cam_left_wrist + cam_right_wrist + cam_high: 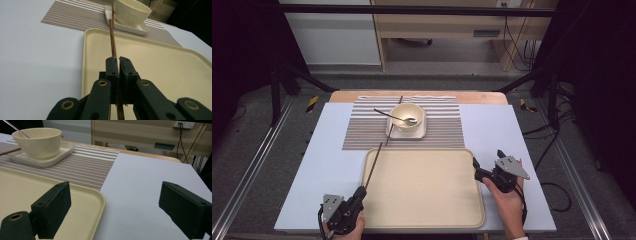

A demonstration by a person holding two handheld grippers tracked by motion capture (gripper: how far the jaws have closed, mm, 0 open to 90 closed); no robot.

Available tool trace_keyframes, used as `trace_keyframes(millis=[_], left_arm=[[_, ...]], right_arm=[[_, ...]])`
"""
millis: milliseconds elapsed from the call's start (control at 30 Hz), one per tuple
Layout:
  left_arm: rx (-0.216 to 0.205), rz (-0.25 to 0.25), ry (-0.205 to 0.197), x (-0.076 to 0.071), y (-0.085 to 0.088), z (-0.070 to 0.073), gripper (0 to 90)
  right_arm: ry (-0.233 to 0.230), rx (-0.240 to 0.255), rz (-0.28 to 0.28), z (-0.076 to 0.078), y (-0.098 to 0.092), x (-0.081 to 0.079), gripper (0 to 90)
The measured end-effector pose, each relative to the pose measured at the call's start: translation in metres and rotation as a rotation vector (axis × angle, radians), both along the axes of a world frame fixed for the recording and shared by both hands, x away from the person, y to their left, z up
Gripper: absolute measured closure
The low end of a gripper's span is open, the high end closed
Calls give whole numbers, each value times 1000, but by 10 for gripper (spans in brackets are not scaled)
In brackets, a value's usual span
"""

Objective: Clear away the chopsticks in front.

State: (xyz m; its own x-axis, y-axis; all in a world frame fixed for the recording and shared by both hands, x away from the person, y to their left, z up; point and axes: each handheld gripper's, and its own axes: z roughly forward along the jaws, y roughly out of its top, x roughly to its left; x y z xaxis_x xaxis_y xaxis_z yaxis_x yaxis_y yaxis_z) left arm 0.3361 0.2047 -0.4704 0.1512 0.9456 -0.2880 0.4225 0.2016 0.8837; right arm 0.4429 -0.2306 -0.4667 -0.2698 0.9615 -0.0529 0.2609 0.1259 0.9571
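My left gripper [360, 190] sits at the tray's near left corner, shut on a brown chopstick [373, 165] that slants up over the tray's left rim toward the mat. In the left gripper view the chopstick [113, 45] runs out from between the closed jaws [119, 61]. A second chopstick [394, 116] lies on the striped mat, leaning on the square plate. A cream bowl [407, 117] with a metal spoon [395, 117] stands on that plate [422, 133]. My right gripper [484, 165] hovers open at the tray's right edge, nothing between its pads [53, 207].
A large cream tray [424, 186] lies on the pale blue table cover, bare inside. The striped placemat [362, 131] lies behind it. Beyond the table's far edge are a floor, cabinets and cables. Black frame posts stand at both sides.
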Motion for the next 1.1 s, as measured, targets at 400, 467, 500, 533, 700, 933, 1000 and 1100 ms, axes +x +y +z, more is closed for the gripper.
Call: trace_keyframes(millis=[400, 467, 500, 533, 700, 933, 1000, 1100], left_arm=[[-3, -8, 6, 0, 3, -2, 862], [2, -3, 4, -1, 4, -2, 862], [4, 0, 3, -2, 4, -2, 862], [3, 3, 2, -3, 4, -2, 862], [0, 1, 7, -4, 4, -4, 862], [6, 1, 21, -3, 4, -8, 861], [9, 0, 25, -3, 4, -10, 861], [12, -2, 31, -2, 4, -11, 861]], right_arm=[[-2, -2, 2, 0, 0, 0, 107], [-2, -1, 3, 0, 0, 0, 107], [-2, -1, 3, 0, 0, 0, 107], [0, -1, 1, 0, 0, 0, 107], [1, -2, 2, 0, 1, 1, 107], [3, -2, 0, -1, 0, 1, 107], [4, -3, 2, -1, 0, 1, 107], [6, -1, 2, -1, 1, 1, 110]])
